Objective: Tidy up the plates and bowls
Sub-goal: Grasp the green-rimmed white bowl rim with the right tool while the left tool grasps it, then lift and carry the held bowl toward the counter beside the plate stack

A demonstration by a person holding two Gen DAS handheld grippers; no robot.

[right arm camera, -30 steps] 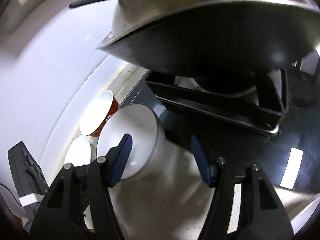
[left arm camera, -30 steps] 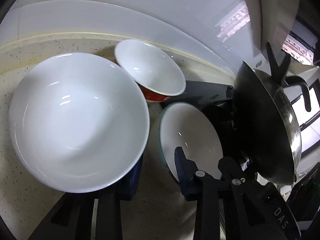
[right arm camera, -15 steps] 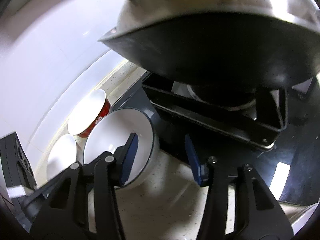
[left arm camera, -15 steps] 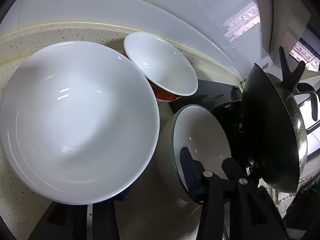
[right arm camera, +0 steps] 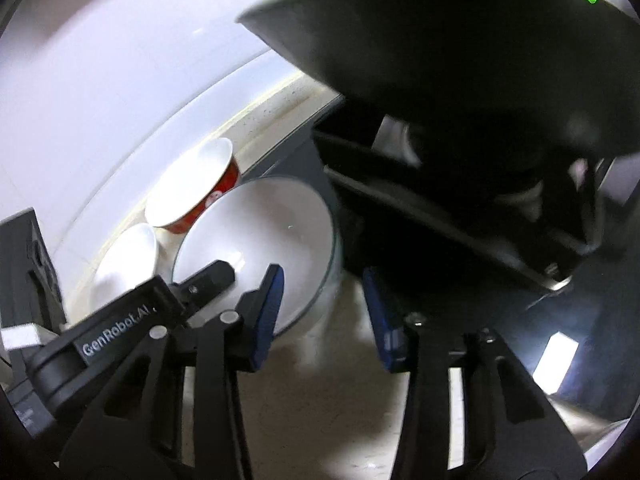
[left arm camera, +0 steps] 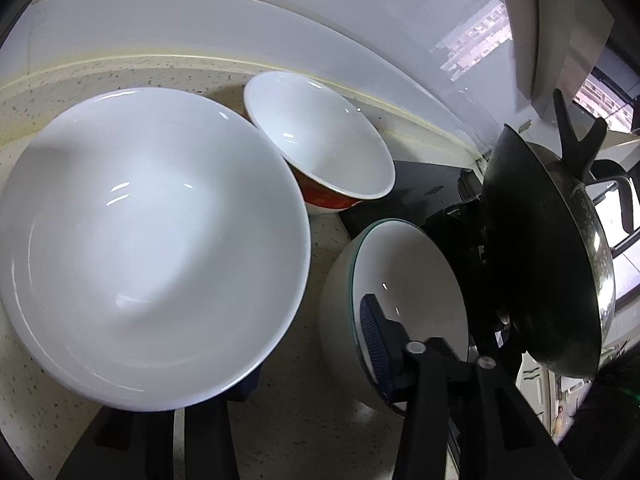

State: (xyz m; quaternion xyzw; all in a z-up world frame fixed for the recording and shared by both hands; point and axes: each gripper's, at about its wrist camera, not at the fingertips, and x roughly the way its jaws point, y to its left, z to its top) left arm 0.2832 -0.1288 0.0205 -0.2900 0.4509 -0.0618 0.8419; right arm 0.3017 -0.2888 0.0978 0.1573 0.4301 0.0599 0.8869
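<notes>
A green-rimmed white bowl (left arm camera: 408, 280) (right arm camera: 264, 232) stands on the speckled counter beside the stove. My left gripper (left arm camera: 312, 360) straddles its left wall, jaws closing. Its right pad (left arm camera: 372, 332) is inside the bowl, and its left finger is hidden under the rim of a large white bowl (left arm camera: 152, 240) (right arm camera: 128, 256). My right gripper (right arm camera: 322, 312) straddles the near wall, jaws closing, one pad (right arm camera: 270, 304) inside and the other outside. Neither pair visibly presses the wall. A red-sided bowl (left arm camera: 320, 136) (right arm camera: 196, 188) sits behind.
A black wok (left arm camera: 552, 260) (right arm camera: 460, 40) sits on the black stove (right arm camera: 440, 220), overhanging right next to the green-rimmed bowl. A white backsplash (left arm camera: 240, 20) closes the counter at the back. Bare counter (right arm camera: 332, 380) lies below the grippers.
The right gripper's jaws have narrowed around the green-rimmed bowl's near wall and rolled a little. The left gripper's finger now shows inside that bowl in the right view. All bowls loom closer in the left view.
</notes>
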